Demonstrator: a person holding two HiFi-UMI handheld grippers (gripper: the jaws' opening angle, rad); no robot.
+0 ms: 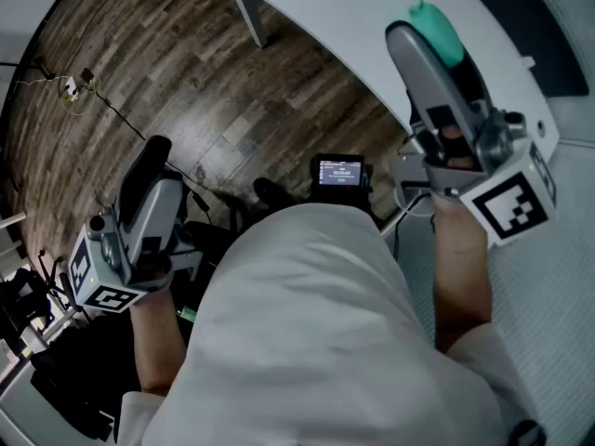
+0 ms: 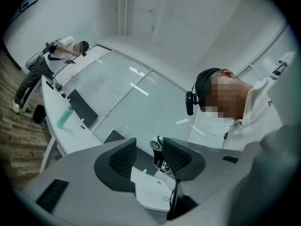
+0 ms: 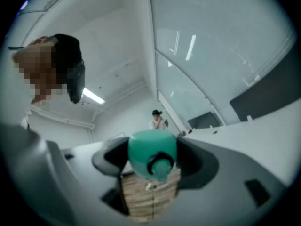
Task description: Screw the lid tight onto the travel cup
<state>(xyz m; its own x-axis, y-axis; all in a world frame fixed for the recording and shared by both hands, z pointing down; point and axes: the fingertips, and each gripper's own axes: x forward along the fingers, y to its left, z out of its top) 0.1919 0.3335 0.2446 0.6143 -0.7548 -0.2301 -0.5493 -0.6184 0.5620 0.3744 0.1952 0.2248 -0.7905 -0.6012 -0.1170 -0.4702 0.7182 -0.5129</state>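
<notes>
- Item: teal lid (image 3: 151, 150). It is a smooth dome with a dark-ringed round nub on its near face. It sits at the centre of the right gripper view and at the top right of the head view, by the edge of the white tabletop (image 1: 353, 26).
- Holder: right gripper (image 1: 435, 52), its fingers (image 3: 200, 160) spread wide and clamped on the lid's two sides.
- Spare: left gripper (image 2: 149, 158), fingers partly apart with nothing between them. It is at the lower left of the head view, over the wood floor (image 1: 186, 72) and well apart from the lid.
- Possible cup: teal bottle (image 2: 65, 118) on the tabletop, at the left of the left gripper view. No cup shows under the lid.
- Handling: seat the lid level on the cup's mouth and steady the cup with the free gripper. Start the thread gently, since the smooth dome may slip.
</notes>
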